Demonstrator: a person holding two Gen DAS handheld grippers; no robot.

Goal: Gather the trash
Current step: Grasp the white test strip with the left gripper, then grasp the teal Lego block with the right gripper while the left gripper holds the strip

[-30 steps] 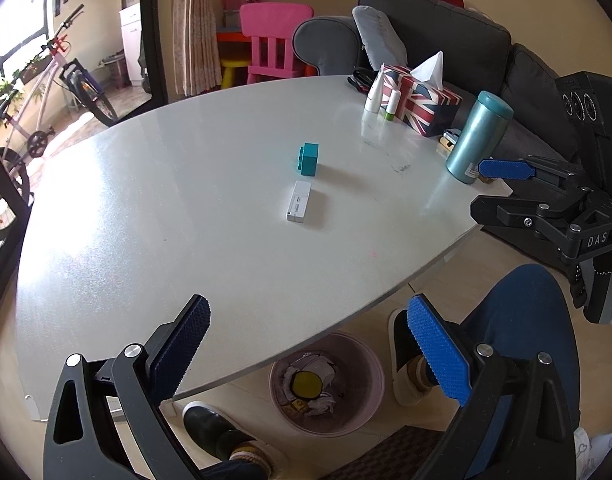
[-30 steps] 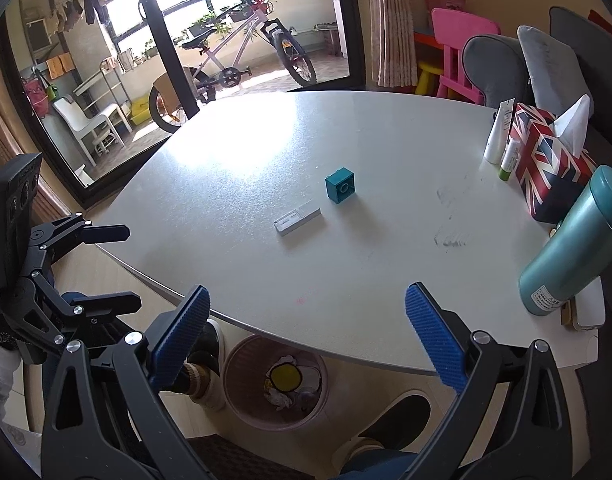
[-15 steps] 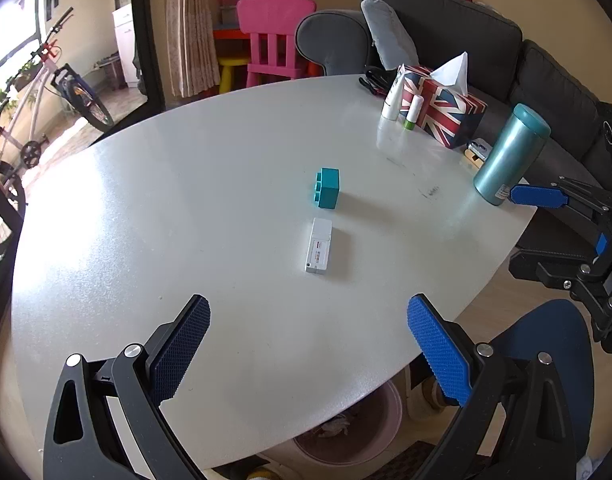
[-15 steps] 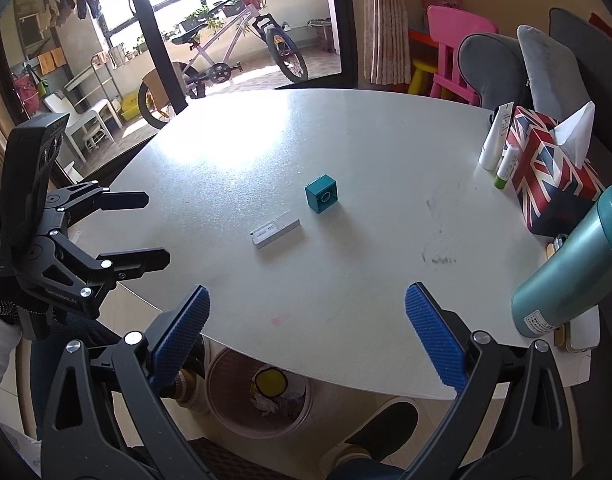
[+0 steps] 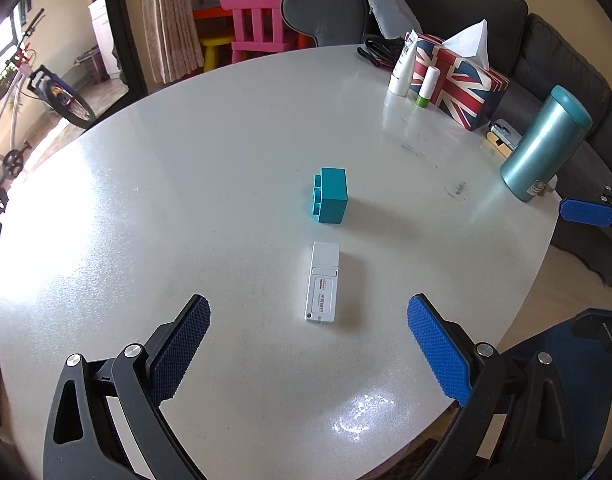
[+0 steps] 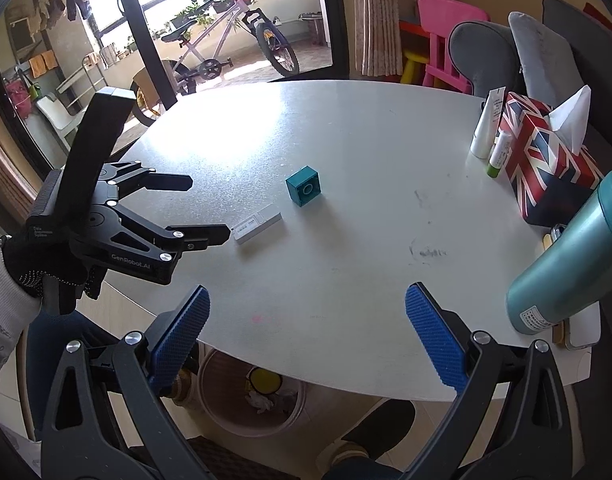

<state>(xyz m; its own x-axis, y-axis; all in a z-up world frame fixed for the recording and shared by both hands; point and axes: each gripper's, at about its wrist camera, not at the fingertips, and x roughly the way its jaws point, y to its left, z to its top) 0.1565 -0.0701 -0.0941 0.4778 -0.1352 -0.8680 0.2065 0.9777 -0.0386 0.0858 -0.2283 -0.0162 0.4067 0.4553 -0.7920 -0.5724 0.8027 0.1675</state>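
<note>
A small white flat box [image 5: 323, 283] lies mid-table, with a teal block [image 5: 331, 195] just beyond it. My left gripper [image 5: 308, 344] is open, hovering just short of the white box. In the right wrist view the left gripper [image 6: 208, 208] is open next to the white box [image 6: 258, 223], with the teal block [image 6: 304, 186] to its right. My right gripper [image 6: 306, 340] is open and empty at the table's near edge. A pink bin [image 6: 226, 404] with trash stands under the table.
A Union Jack tissue box [image 5: 460, 76], white tubes [image 5: 402, 70], a teal tumbler [image 5: 544, 148] and a phone [image 5: 504, 134] stand along the table's right side. A grey sofa [image 5: 486, 4], pink chair [image 5: 258, 12] and bicycle [image 6: 222, 48] surround the white table [image 5: 186, 200].
My left gripper has moved forward over the table, close to the white box. The right gripper has shifted slightly toward the table. Both stay open.
</note>
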